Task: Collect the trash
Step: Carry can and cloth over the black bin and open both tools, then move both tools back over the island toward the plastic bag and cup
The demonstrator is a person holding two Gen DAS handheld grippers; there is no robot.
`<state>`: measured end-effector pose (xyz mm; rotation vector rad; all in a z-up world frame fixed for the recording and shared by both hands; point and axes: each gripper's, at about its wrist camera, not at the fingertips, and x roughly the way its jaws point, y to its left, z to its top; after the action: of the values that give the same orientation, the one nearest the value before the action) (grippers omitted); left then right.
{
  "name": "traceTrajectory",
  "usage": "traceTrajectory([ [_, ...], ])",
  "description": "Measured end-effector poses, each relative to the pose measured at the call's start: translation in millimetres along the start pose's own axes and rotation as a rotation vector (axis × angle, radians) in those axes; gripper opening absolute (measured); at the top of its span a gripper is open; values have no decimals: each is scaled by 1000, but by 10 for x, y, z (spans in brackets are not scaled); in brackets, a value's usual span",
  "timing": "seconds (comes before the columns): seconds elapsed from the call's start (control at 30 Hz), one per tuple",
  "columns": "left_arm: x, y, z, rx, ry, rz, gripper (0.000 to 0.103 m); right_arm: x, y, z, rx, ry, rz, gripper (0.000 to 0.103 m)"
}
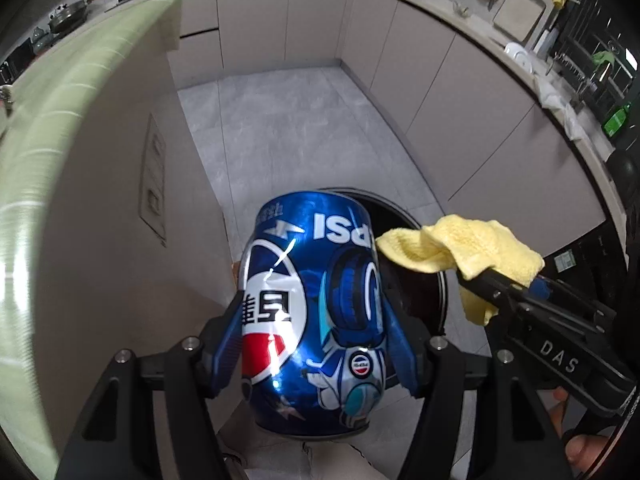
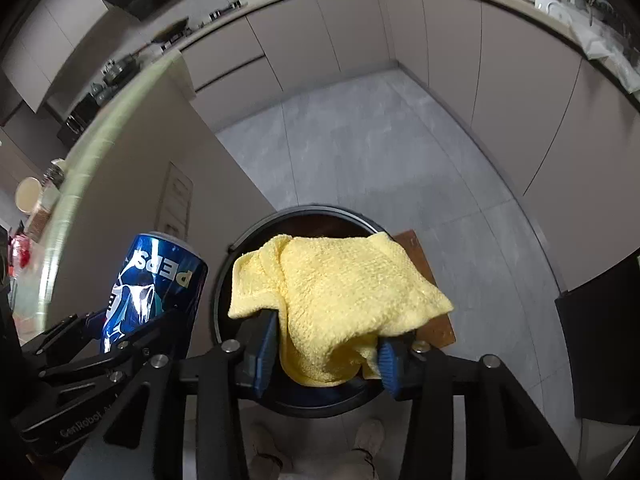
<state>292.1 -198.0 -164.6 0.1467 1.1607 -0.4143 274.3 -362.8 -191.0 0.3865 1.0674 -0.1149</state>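
Can [image 1: 312,312] clamped upside down in the left gripper [image 1: 314,344], long axis running along the fingers, dark bin [image 1: 412,280] just past and right of it. Right wrist view: yellow cloth [image 2: 336,296] pinched in the right gripper [image 2: 326,356], hanging straight above the bin's [image 2: 256,232] mouth. So closer to dropping than the can off to the left, probably.

left gripper [image 1: 314,332]: clamping blue Pepsi can [image 1: 316,312] between blue pads, tilting downward | right gripper [image 2: 328,350]: pinching yellow cloth [image 2: 340,296], pointing down, alongside left
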Motion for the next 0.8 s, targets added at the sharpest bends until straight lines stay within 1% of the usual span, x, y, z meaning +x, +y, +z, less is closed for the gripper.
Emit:
traceTrajectory([
  [0.03, 31, -15, 8, 1, 2, 9, 66, 60, 7, 1, -9, 12, -6, 55],
  [0.07, 59, -13, 6, 2, 7, 19, 66, 103, 3, 10, -14, 20, -11, 59],
  [0.1, 94, -20, 5, 1, 13, 30, 67, 123, 5, 22, -15, 21, -12, 67],
  [0.17, 145, -16, 36, -5, 34, 46, 69, 127, -9, 59, -10, 7, -18, 68],
  [0.2, 169, -33, 55, -8, 44, 56, 74, 110, -23, 89, 0, 1, -10, 68],
  [0.23, 174, -42, 76, -15, 50, 63, 75, 86, -42, 110, 11, -8, -4, 69],
  [0.4, 47, -106, 161, -14, 32, 50, 76, -216, -67, 233, 44, -110, -18, 69],
  [0.5, -141, -127, 183, -12, 11, 43, 76, -370, -70, 291, 62, -142, -16, 69],
  [0.6, -393, -135, 219, -18, -26, 31, 76, -532, -6, 318, 72, -163, -10, 69],
  [0.67, -618, -105, 210, -20, -49, 23, 76, -663, 97, 331, 68, -183, -10, 69],
  [0.8, -935, 29, 254, -27, -81, 10, 76, -867, 315, 342, 71, -207, 7, 69],
])
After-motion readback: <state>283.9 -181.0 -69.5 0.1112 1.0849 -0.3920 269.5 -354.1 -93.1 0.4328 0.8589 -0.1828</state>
